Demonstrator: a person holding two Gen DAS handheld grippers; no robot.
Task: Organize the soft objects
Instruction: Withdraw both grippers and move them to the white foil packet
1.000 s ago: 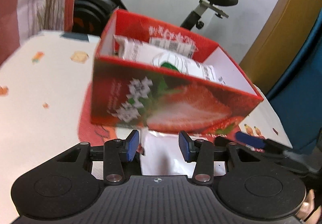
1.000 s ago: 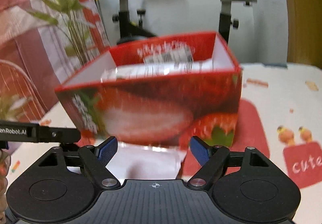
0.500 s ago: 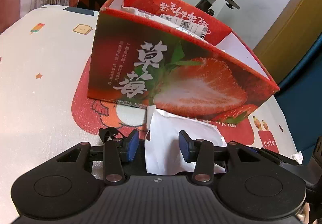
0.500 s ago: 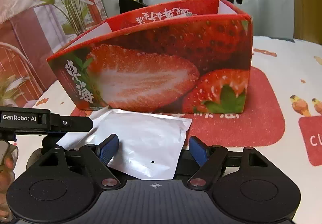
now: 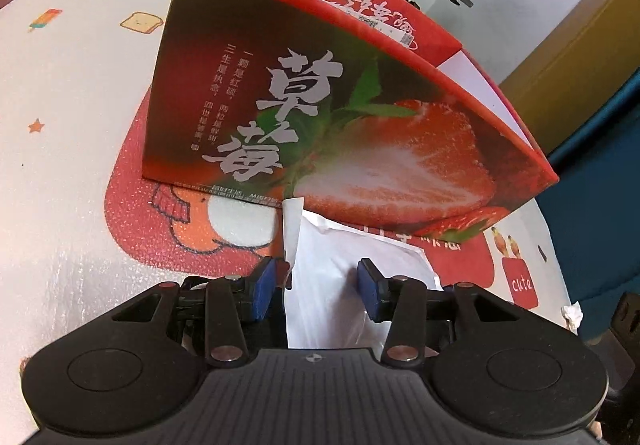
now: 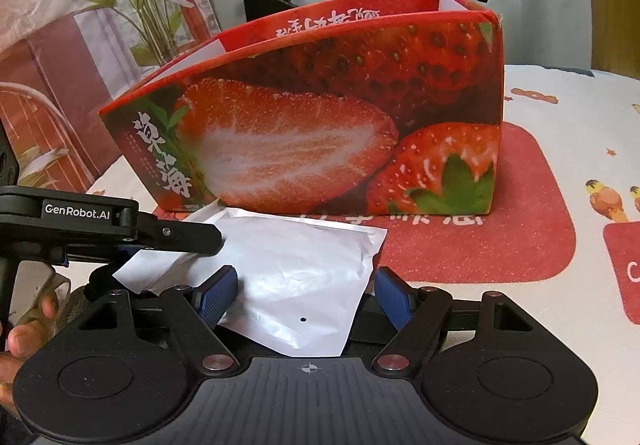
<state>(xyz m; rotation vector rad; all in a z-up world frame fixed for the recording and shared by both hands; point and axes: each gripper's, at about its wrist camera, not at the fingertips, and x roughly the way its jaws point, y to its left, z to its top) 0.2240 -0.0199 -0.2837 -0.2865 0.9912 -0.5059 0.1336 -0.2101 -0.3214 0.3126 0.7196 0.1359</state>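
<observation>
Both grippers low over the white pouch in front of the strawberry box

Nearest, the left gripper (image 5: 318,287) and the right gripper (image 6: 306,295) each straddle the white pouch (image 6: 296,277) with jaws spread, pads not pressing it. The pouch lies flat on the table (image 5: 68,93), on the red mat (image 6: 520,245), its far edge just against the foot of the open strawberry box (image 6: 320,133) near the table's middle. From here the box's contents are hidden. By my reading, the pouch is not yet gripped; lifting it into the box remains.

Left gripper (image 6: 120,241) reads "GenRobot.AI"; tablecloth (image 5: 522,283), seemingly "cute".
</observation>
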